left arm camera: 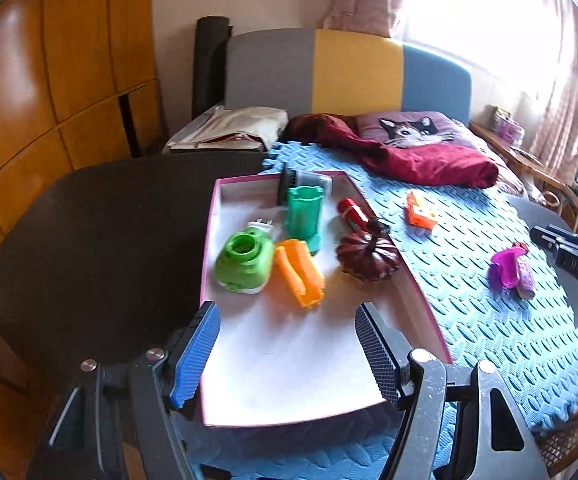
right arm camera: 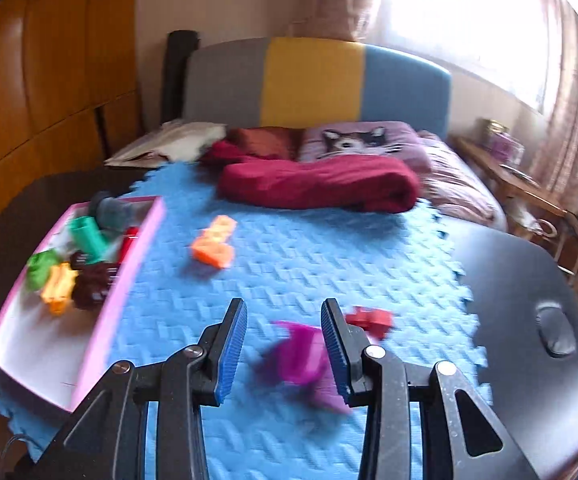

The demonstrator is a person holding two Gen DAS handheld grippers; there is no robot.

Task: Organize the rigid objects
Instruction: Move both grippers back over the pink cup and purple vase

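One blue foam mat [right arm camera: 289,264] | bed | wooden wardrobe [left arm camera: 49,100] left

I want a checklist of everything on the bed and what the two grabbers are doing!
Surface: blue foam mat on the bed.
Job's things: pink tray holds green cup, green toy, orange piece, dark pumpkin, red toy; orange block and purple toy lie on the mat.
Clutter: red blanket, cat pillow.
Grippers: left gripper open over the tray; right gripper open above the purple toy.
Cables: nothing seen.
Surroundings: wooden wardrobe, bright window.
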